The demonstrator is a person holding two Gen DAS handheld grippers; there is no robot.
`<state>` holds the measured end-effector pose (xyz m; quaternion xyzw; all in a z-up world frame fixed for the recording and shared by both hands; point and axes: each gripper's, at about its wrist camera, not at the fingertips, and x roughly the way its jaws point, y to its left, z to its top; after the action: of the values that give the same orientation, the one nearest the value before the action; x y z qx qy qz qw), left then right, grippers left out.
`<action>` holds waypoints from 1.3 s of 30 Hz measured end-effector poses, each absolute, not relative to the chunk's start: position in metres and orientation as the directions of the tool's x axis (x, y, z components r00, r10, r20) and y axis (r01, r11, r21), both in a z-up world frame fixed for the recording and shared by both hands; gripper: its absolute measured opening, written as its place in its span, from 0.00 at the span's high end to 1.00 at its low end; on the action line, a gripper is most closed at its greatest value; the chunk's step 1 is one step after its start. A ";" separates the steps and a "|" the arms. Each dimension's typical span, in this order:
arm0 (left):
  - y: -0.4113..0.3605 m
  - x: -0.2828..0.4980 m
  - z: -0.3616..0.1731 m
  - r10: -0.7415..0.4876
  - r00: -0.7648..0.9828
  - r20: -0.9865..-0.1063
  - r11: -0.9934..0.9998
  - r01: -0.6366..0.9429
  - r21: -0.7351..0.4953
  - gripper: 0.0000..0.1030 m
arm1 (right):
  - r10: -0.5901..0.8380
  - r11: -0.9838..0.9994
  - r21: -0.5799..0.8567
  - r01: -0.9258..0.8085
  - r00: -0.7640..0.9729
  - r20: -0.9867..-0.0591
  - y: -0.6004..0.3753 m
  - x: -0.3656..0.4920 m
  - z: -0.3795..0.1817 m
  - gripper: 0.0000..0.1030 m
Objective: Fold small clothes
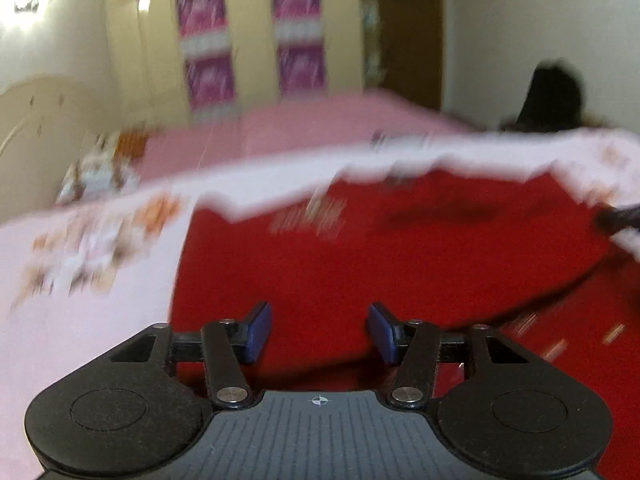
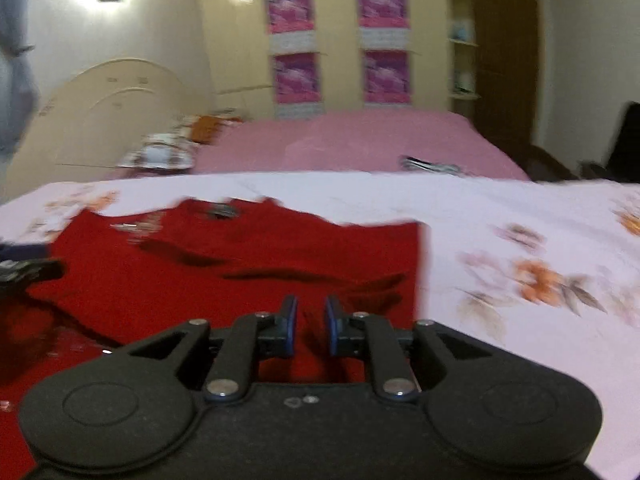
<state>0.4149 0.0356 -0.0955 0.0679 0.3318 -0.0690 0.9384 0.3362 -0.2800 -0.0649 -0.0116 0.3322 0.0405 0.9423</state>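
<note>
A red garment [image 1: 400, 248] lies spread flat on the white floral sheet [image 1: 80, 300], its far edge jagged in the blur. My left gripper [image 1: 320, 330] hovers low over the garment's near left part, its blue pads wide apart with nothing between them. In the right wrist view the same red garment [image 2: 240, 264] fills the left and middle. My right gripper [image 2: 311, 326] sits over its near right corner, pads a narrow gap apart, with red cloth showing through the gap but not pinched. The left gripper's dark tip [image 2: 24, 272] shows at the left edge.
Beyond the floral sheet [image 2: 520, 248] lies a pink bedspread [image 2: 360, 140] with pillows [image 2: 160, 154] by a cream headboard [image 2: 112, 100]. A small dark striped item [image 2: 430, 165] rests on the bed. A wardrobe with purple posters [image 2: 384, 76] and a dark chair [image 1: 552, 100] stand behind.
</note>
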 end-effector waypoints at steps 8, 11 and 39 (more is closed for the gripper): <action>0.035 0.439 -0.074 -0.141 0.811 -0.568 0.985 0.171 0.000 0.47 | 0.150 0.986 0.145 -0.081 0.814 -0.562 -0.287 0.329 -0.051 0.81; 0.023 0.465 -0.092 -0.156 0.761 -0.629 0.981 0.191 -0.012 0.45 | 0.192 0.980 0.079 -0.183 0.771 -0.607 -0.249 0.348 -0.065 0.84; 0.080 0.508 -0.089 -0.119 0.790 -0.601 0.992 0.075 -0.098 0.44 | 0.140 0.990 0.075 -0.119 0.768 -0.625 -0.278 0.390 -0.075 0.83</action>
<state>0.5084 0.0797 -0.0890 -0.0344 0.3197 -0.0514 0.9455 0.3898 -0.2780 -0.0746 0.0158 0.3337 0.0687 0.9401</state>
